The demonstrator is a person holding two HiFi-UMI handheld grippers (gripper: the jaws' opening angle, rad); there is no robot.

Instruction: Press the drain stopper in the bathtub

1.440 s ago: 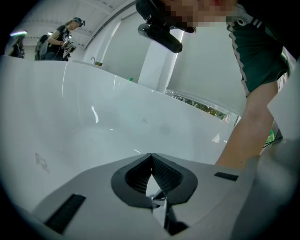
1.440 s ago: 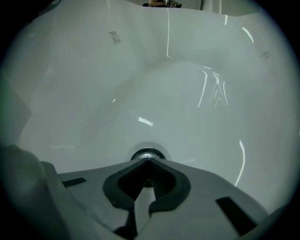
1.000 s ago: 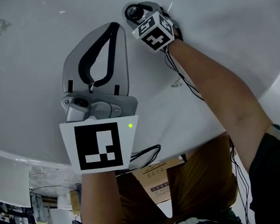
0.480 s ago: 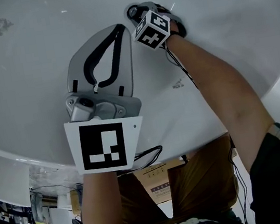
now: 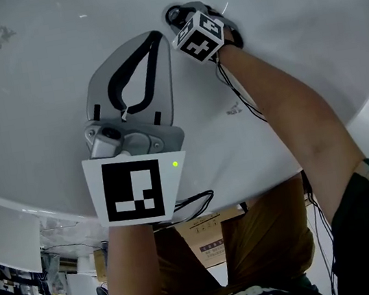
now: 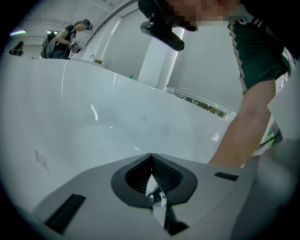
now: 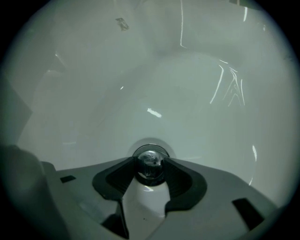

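The chrome drain stopper (image 7: 150, 159) sits in the white bathtub (image 7: 187, 93) floor. My right gripper (image 7: 150, 165) points steeply down at it. Its jaws have just been closing, and the dark pads now press on both sides of the stopper. In the head view only the right gripper's marker cube (image 5: 200, 36) and the arm show at the top centre; the stopper is hidden under them. My left gripper (image 5: 153, 36) hovers over the tub floor, left of the right one. It is shut, tips meeting (image 6: 151, 154), with nothing between them.
The tub's curved rim (image 5: 13, 205) runs across the lower head view, with a cardboard box (image 5: 205, 234) and cables outside it. Small marks (image 5: 0, 35) dot the tub floor. A person (image 6: 70, 35) stands far behind the tub.
The right gripper's marker cube has rolled a little and shifted slightly up in the head view. The left gripper has stayed where it was.
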